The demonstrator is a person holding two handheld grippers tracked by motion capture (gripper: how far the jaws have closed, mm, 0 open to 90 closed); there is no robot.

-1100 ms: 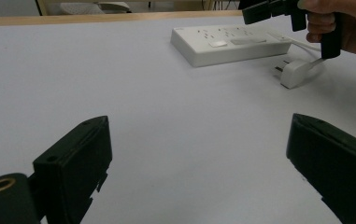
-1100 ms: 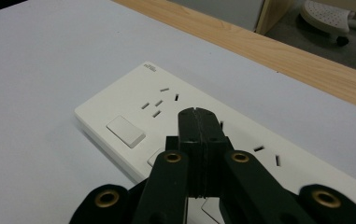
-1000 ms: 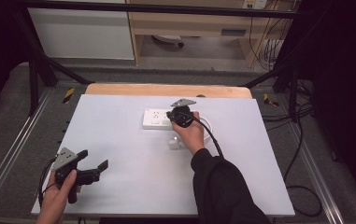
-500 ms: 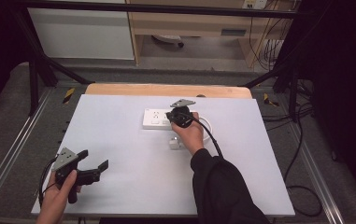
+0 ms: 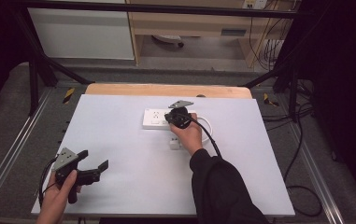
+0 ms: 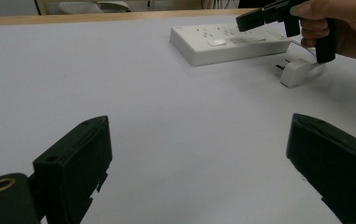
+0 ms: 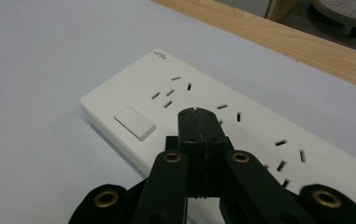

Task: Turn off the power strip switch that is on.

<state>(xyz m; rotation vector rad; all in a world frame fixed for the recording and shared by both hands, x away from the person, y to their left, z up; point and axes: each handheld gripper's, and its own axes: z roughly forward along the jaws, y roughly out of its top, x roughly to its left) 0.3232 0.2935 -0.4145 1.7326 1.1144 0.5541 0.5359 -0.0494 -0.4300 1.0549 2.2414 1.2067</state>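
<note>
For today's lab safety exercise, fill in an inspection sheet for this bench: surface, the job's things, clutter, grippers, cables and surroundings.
Surface: white table top with a wooden strip along its far edge.
Job's things: white power strip lying flat near the far edge, rocker switch at one end, sockets free; white plug lying loose on the near side of the strip.
Clutter: nothing seen.
Grippers: right hand-held gripper shut, empty, tips over the strip's socket face; left hand-held gripper open, empty, at the near left corner.
Cables: white cord curving from the strip; black lead trailing from each gripper; black cables on the floor at right.
Surroundings: metal frame rails, grey floor, wooden shelving behind.
</note>
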